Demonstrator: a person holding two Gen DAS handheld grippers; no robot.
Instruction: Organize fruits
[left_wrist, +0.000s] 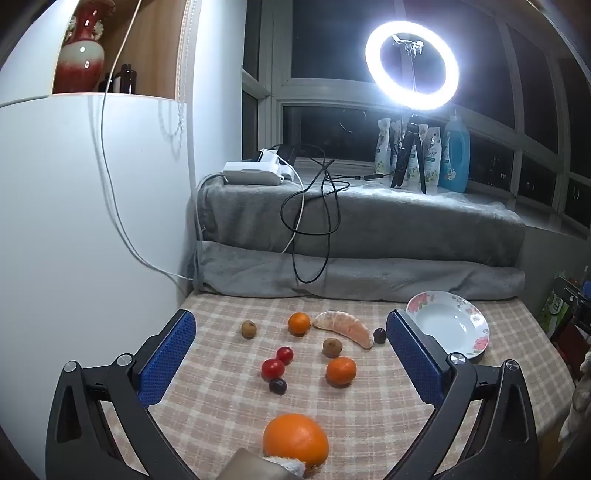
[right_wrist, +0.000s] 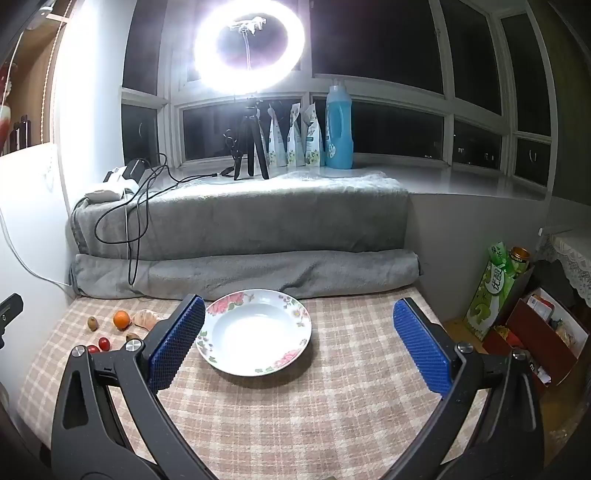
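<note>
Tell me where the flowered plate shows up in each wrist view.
Left wrist: plate at far right, partly behind the right blue finger.
Right wrist: plate at centre, empty, just right of the left blue finger.
Shared landmark: the ring light on the sill.

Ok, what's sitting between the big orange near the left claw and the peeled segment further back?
In the left wrist view, between the big orange and the peeled segment sit a small mandarin and a kiwi on checked cloth.

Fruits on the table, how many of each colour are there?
Orange: 4 (big orange, two small ones, peeled segments)
Red tomatoes: 2
Brown kiwis: 2
Dark purple: 2
Total: 10
</note>
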